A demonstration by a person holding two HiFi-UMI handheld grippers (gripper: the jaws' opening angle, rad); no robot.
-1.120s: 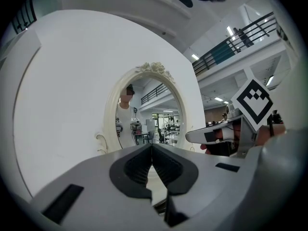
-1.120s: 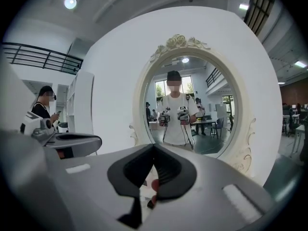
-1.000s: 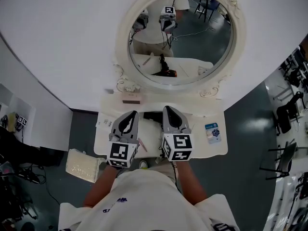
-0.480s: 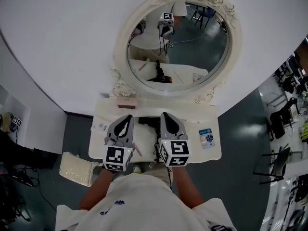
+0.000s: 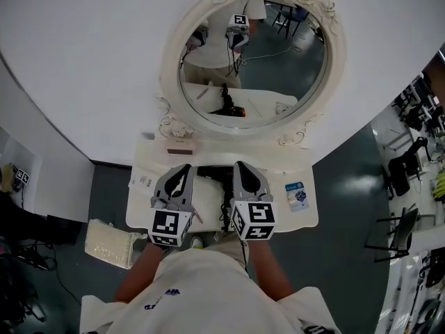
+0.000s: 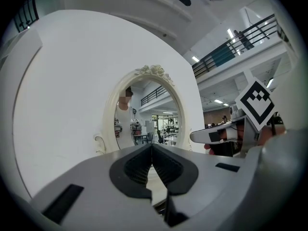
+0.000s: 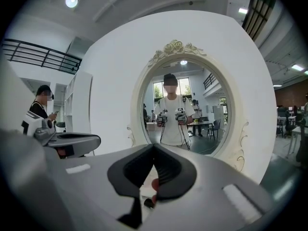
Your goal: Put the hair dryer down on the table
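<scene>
Left gripper [image 5: 183, 168]: grey shell, black fingers [image 6: 130, 170], black-and-white square markers
Right gripper [image 5: 241, 167]: grey, black-and-white markers
Hair dryer [image 5: 214, 175]: black, between both grippers' fingers
Bench [image 5: 278, 186]: cream
Mirror frame [image 5: 170, 82]: ivory, carved roses
Card [image 5: 298, 194]: blue and white, right of the right fingers
Floor [image 5: 348, 207]: dark grey

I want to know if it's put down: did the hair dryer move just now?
No. The hair dryer keeps its place on the table, just right of and below the pink box.

right tongs [image 7: 153, 148] closed, facing oval mirror [image 7: 211, 105]
</scene>
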